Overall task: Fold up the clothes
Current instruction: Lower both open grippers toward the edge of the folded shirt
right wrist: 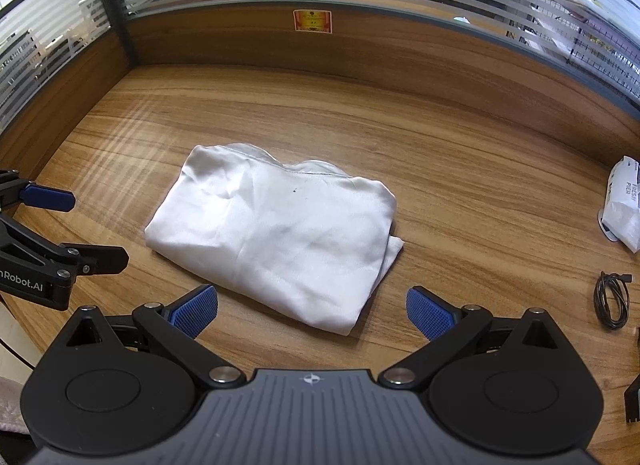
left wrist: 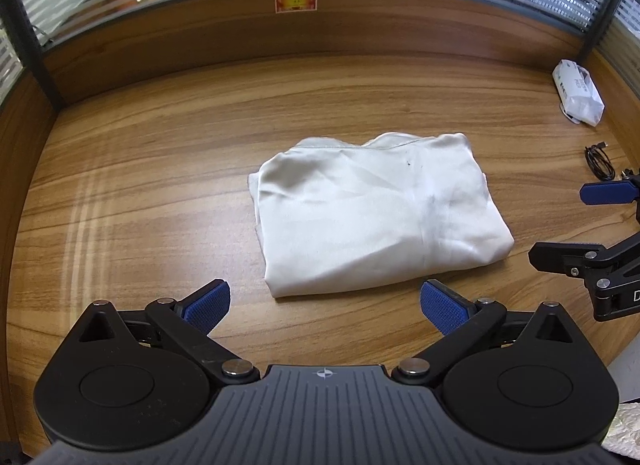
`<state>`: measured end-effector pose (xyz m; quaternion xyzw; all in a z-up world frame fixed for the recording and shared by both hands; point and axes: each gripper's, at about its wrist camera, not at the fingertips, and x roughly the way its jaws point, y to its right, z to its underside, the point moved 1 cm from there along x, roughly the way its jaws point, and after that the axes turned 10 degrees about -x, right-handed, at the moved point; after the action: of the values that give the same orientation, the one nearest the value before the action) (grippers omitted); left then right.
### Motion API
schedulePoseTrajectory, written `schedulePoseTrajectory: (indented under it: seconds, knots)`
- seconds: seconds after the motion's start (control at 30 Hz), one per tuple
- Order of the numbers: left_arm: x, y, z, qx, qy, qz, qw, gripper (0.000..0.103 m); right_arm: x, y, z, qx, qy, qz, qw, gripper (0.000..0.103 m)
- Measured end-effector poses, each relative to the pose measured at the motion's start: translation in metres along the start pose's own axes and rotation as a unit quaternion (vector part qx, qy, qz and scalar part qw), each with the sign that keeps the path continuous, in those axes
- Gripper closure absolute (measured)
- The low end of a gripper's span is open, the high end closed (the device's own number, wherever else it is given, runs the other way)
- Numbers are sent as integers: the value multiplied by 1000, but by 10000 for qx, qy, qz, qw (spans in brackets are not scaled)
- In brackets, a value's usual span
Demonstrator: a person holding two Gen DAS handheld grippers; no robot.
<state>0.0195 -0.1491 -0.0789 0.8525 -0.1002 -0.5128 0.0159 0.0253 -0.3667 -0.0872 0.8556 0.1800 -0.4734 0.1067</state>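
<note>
**Shirt lies folded, both grippers off it**

The white shirt (left wrist: 380, 213) sits near the middle of the counter (left wrist: 160, 169), folded into a compact, roughly square bundle with its layers stacked and a seamed edge showing along the far side. It looks like the folding is done or nearly so: no sleeve or hem hangs loose, only a thin lip of a lower layer peeking out at one side.

The left hand-held gripper (left wrist: 325, 307) hovers just short of the bundle's near edge, jaws spread wide and nothing between them. The right hand-held gripper (right wrist: 312, 315) does the same from its side, also spread and empty, its pads (right wrist: 430, 315) clear of the cloth. Each shows at the edge of the other's view, so they flank the shirt rather than crowd it. Held open and back like this, I'd judge they have let go so the fold can settle without being dragged.

A white packet (left wrist: 578, 95) and a coiled black cable (left wrist: 600, 163) lie well apart at the right, out of the working area.
</note>
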Motion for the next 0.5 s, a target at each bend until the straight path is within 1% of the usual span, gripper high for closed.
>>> schedulePoseTrajectory:
  seconds: [0.27,0.5]
  knots:
    - [-1,0,3,45,9,-29,10000,1,-1,1,0,-10,10,7,10000,1]
    - [17,-7,4,-78,45,-90,9999,1,5,7,4,122,53,20,9999,1]
